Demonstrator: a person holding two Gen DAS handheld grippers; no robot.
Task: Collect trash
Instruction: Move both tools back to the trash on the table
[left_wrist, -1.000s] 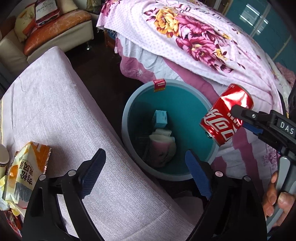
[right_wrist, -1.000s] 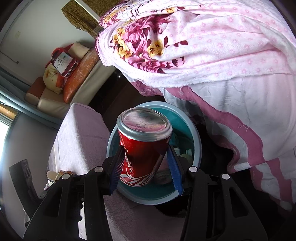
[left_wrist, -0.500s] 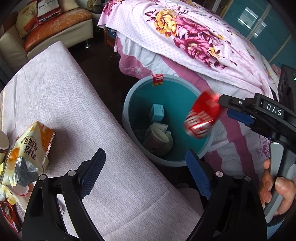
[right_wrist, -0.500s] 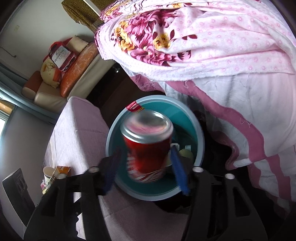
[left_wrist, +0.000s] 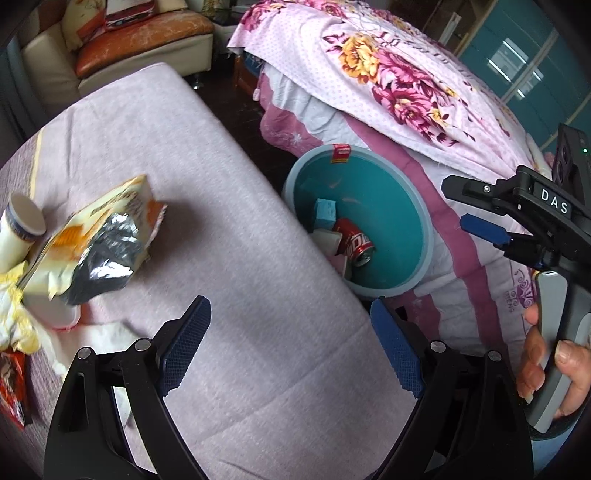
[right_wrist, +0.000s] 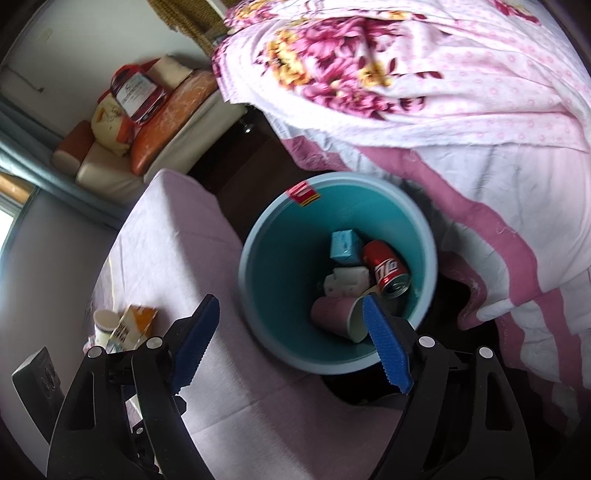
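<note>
The red can (right_wrist: 386, 271) lies in the teal bin (right_wrist: 258, 258) among a blue carton (right_wrist: 345, 245) and cup (right_wrist: 338, 317). The right tongs (right_wrist: 291, 345), jaws just opening, are spread and empty above it; the left tongs (left_wrist: 291, 347) are spread over the worktop (left_wrist: 184, 177).

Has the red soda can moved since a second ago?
Yes. The red can has dropped out of the right gripper, whose jaws have just been opening and are empty, and lies at the bottom of the teal bin beside the blue carton.
</note>
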